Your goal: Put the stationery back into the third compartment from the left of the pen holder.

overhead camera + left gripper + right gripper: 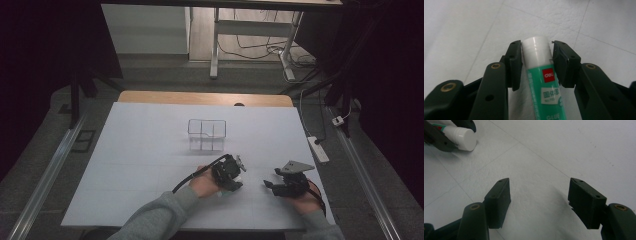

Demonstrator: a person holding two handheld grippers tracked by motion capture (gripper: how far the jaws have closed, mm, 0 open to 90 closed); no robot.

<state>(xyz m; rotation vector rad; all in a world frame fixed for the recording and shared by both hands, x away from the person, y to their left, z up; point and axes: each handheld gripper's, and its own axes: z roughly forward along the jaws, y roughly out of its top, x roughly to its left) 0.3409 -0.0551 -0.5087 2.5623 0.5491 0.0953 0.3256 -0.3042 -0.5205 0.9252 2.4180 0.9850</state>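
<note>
Green-and-white glue stick [543, 75] with a white cap and a red label, lying between the two black fingers [514, 65] of the left gripper [231, 172], which are clenched against its sides just below the cap. It lies low over the white sheet-covered worktop [150, 150], at about 6 o'clock on the sheet. The right gripper [286, 184], just beside it toward 3 o'clock, has its fingers [499, 200] released and spread wide over bare sheet, with the stick's cap at 10 o'clock in the right gripper view. A clear, compartmented plastic box [207, 134] stands well apart toward 12 o'clock; its contents cannot be told. Beyond the worktop: grey floor, white desk legs [215, 45], loose cables, a power strip [318, 149].
</note>
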